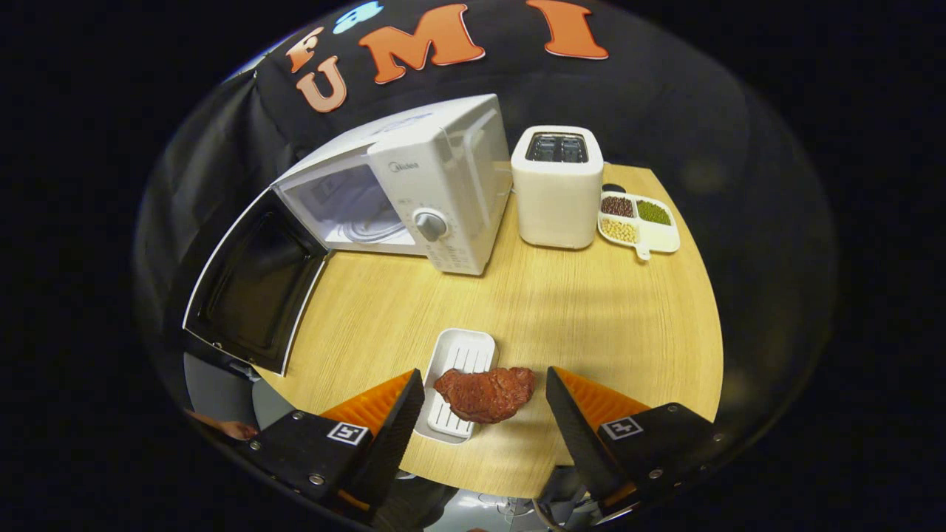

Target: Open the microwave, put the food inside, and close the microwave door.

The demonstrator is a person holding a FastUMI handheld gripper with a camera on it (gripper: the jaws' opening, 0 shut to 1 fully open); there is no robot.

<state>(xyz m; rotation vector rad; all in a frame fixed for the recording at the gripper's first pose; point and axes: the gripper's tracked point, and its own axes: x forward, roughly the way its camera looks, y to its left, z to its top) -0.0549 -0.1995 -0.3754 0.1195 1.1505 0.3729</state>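
A white microwave (436, 185) stands at the back left of the wooden table (591, 318). Its door (251, 288) is swung wide to the left, and the cavity with its glass turntable (369, 229) is visible. A reddish-brown piece of meat (486, 394) lies half on a small white ribbed tray (458, 362) near the table's front edge. My gripper (484, 403) is open, one finger on each side of the meat, neither touching it. The tray's near end is partly hidden behind my left finger.
A white toaster (556, 188) stands right of the microwave. Beside it sits a white divided dish (637, 222) holding beans of three colours. Bare wood lies between the tray and the microwave. The open door juts past the table's left edge.
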